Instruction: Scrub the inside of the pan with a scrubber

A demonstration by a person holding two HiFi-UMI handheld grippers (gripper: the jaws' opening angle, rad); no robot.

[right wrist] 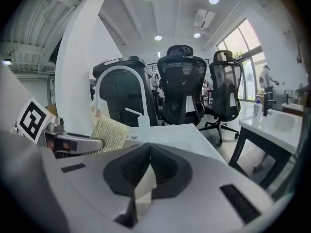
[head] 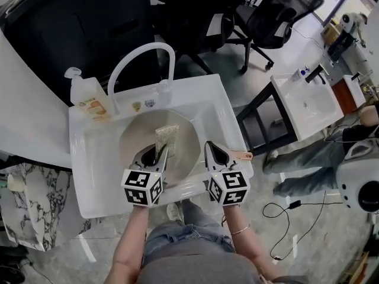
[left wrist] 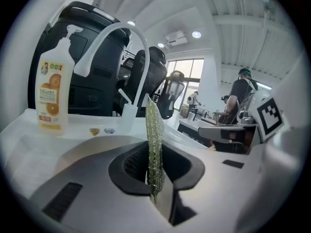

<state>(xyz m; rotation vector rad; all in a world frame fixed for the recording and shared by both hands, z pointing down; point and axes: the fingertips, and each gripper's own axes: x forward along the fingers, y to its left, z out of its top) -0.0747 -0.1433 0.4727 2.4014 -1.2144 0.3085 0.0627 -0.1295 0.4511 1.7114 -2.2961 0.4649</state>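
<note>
A round beige pan [head: 134, 136] lies in the white sink [head: 95, 176]. Its copper-tipped handle [head: 242, 155] reaches right over the sink's rim. My left gripper [head: 159, 152] is over the pan and shut on a yellow-green scrubber [head: 167, 136]. In the left gripper view the scrubber [left wrist: 154, 144] stands edge-on between the jaws of the left gripper [left wrist: 155, 191]. My right gripper [head: 209, 147] hovers at the pan's right edge, above the handle. Its jaws are shut with nothing between them [right wrist: 145, 178]. The right gripper view also catches the scrubber [right wrist: 110, 133].
A white arched faucet [head: 142, 57] and an orange-labelled soap bottle [head: 89, 99] stand at the sink's back rim. Right of the sink are a dark-legged table with a second basin [head: 308, 104] and a seated person [head: 331, 158]. Office chairs [head: 260, 16] stand behind.
</note>
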